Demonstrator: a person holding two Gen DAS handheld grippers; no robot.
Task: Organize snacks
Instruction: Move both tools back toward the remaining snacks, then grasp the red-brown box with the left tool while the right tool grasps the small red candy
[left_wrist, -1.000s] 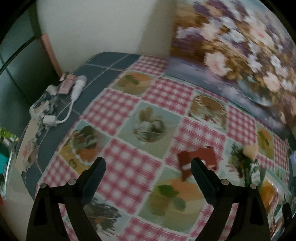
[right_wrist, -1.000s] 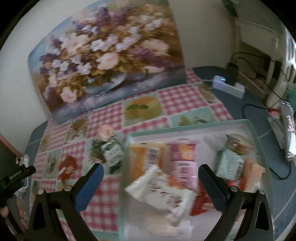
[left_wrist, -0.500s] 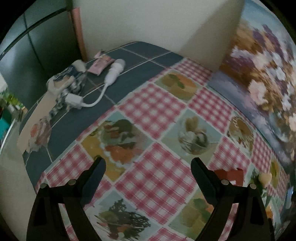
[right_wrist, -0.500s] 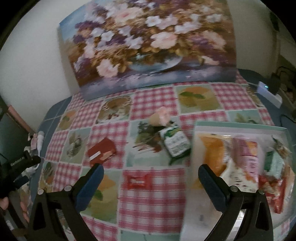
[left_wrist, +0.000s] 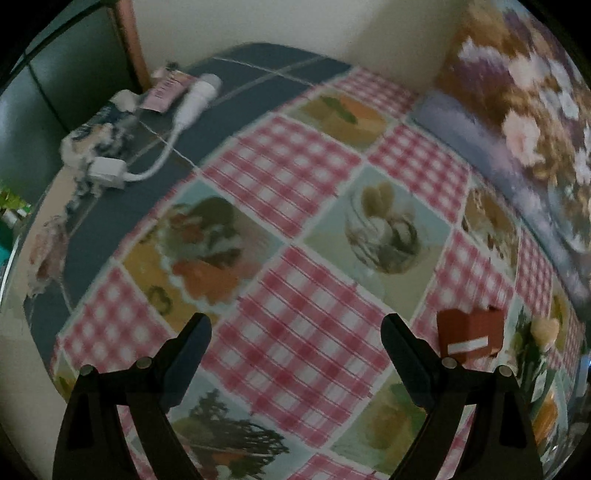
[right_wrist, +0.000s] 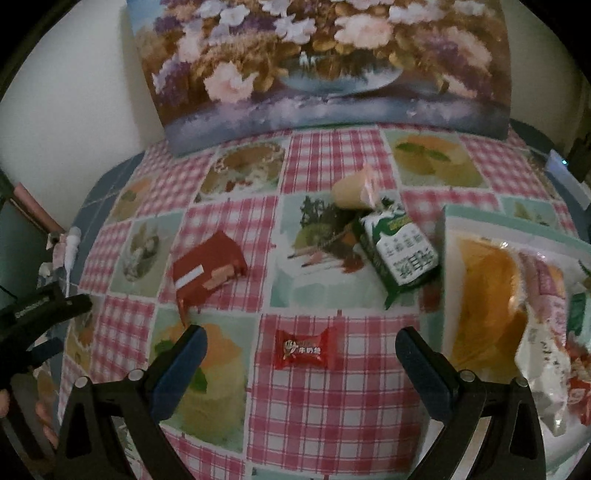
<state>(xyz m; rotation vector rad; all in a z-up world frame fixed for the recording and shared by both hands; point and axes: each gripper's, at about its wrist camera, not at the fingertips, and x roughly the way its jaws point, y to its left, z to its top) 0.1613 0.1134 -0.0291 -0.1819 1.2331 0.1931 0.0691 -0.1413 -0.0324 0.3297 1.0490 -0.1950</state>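
Note:
In the right wrist view, a small red candy lies on the checked tablecloth between the tips of my open, empty right gripper. A red snack box lies to its left, a green-and-white packet and a beige pudding cup beyond it. A pale tray at the right holds an orange bag and several other snacks. My left gripper is open and empty over bare cloth; the red box sits to its right.
A flower painting leans on the wall at the back of the table. A white cable with plug and small items lie at the table's far left corner. The left gripper also shows at the left edge of the right wrist view.
My right gripper has swung left from over the tray to over the red candy. My left gripper has swung towards the table's left corner and then slightly back to the right.

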